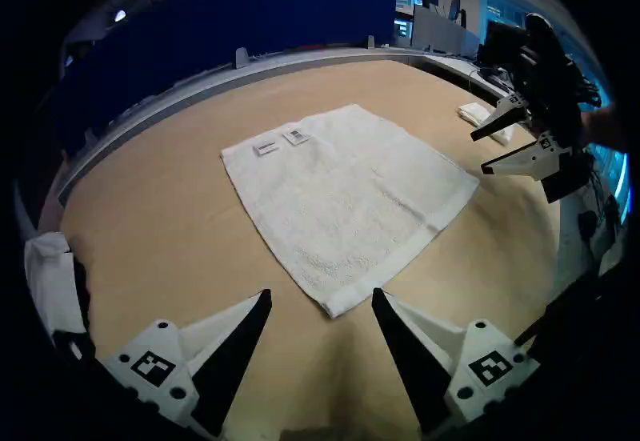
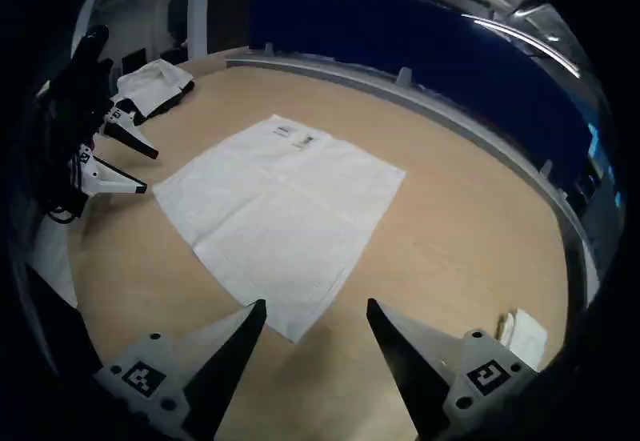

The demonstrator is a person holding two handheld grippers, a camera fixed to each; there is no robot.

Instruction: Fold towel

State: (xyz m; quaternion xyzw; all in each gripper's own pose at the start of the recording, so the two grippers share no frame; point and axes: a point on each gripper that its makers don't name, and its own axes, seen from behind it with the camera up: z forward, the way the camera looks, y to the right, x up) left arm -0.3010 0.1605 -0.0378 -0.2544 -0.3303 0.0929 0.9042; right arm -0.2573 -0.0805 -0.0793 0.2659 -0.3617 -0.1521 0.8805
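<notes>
The towel (image 1: 344, 201) lies flat on the worktop (image 1: 160, 225). The left hand-held gripper (image 1: 321, 290) and the right hand-held gripper (image 2: 316, 301) are both spread, each facing 1 near corner, probably to pinch it.

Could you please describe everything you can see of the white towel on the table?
The white towel looks like terry cloth with a hemmed border and two small labels near one edge. It lies fully unfolded and flat on the tan table, one corner near the open left gripper, which does not touch it.
</notes>
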